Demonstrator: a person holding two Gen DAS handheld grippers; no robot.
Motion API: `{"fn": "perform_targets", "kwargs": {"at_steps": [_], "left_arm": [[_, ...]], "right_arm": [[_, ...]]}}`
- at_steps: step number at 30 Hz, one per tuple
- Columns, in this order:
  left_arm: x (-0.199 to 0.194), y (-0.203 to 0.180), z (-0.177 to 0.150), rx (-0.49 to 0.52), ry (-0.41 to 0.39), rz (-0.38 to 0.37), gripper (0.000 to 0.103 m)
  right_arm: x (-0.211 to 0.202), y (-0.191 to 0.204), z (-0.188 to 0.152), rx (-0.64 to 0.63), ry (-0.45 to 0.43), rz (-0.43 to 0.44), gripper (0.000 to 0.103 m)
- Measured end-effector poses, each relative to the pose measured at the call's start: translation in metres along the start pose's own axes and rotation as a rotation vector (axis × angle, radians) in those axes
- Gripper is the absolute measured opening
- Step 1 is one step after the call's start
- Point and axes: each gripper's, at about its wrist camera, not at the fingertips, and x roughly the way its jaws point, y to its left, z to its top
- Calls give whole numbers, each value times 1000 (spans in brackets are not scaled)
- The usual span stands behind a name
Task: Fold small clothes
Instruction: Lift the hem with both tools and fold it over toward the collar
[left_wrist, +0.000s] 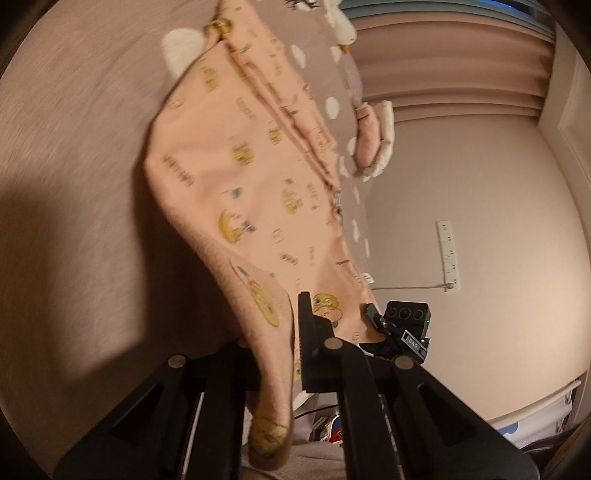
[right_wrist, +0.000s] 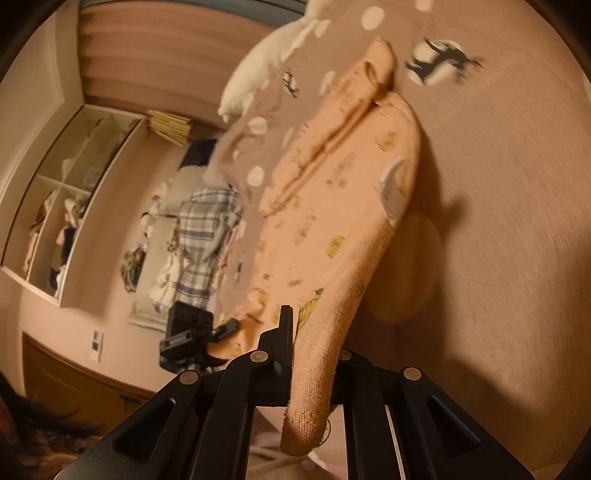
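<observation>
The small peach cotton garment with yellow cartoon prints (left_wrist: 240, 177) is stretched between both claws, lifted at its near edge, its far end lying on the pinkish-brown bedcover (left_wrist: 74, 147). The left gripper (left_wrist: 291, 332) and right gripper (right_wrist: 291, 332) each pinch it tight.

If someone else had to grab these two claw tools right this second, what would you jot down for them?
Left claw: shut on one near corner of the peach garment.
Right claw: shut on the other near corner.
Garment: near edge lifted, far end trailing on the spotted bedcover. White items lie beyond it; what they are is unclear.
Done: both corners gripped and raised.
Left: make the fold, lay it flat, release; no finished fold shows yet.
</observation>
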Motion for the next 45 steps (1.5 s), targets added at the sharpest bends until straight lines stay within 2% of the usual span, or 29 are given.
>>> {"fn": "perform_targets", "kwargs": {"at_steps": [4,13,22,28,39,45], "left_arm": [[0,-14,8,38,-25,-45,4],[-6,-40,32,107,-62,-63,4],[-5,-71,74,197,-114,-61,4],[2,-75,108,192,-153,-87,4],[20,-80,178,214,-188,-52,4],[34,-71,215,186,-223,-22,4]], "right_arm": [[5,13,9,-33,-14,28,10],[6,35,37,-109,-62,67,10],[5,48,77,-164,-128,74,10],[8,49,109,-171,-169,64,10],[24,44,168,-158,-209,34,10],[35,25,202,-85,-240,1,10]]}}
